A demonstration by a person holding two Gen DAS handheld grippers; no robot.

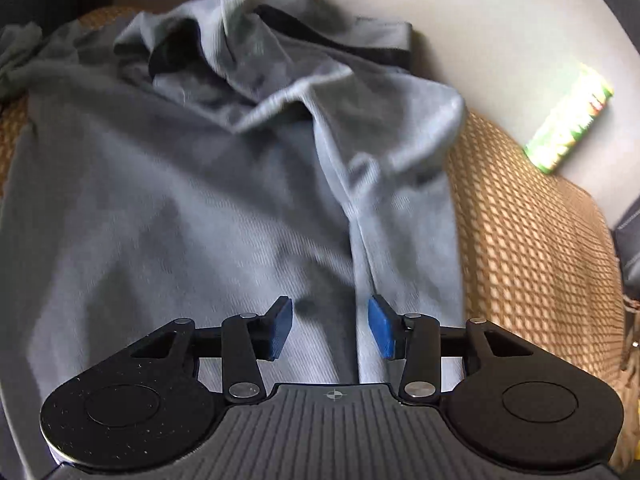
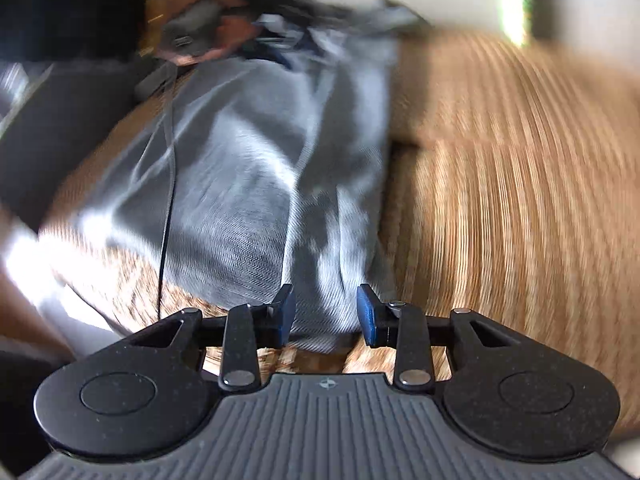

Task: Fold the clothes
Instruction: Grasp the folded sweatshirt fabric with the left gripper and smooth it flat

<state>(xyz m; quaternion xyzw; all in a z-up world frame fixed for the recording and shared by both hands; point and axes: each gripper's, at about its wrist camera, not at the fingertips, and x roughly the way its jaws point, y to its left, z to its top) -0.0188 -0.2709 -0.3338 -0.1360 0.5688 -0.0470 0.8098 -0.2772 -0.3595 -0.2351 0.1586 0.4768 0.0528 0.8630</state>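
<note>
Grey garment [image 1: 192,208] is spread over the woven mat [image 1: 528,240], bunched up at the far end. The left gripper [image 1: 330,326] hovers above the cloth, blue pads [image 1: 280,326] apart and pinching nothing. The right gripper [image 2: 326,314] sits at the garment's near hem, jaws also spread. Green can [image 1: 570,120] lies off right.

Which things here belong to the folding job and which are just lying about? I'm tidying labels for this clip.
Belongs to the job:
grey garment, spread on the woven mat
left gripper, open over the cloth
right gripper, open at the cloth's near edge

Just lying about:
green packet by the wall
dark cloth behind the garment
</note>
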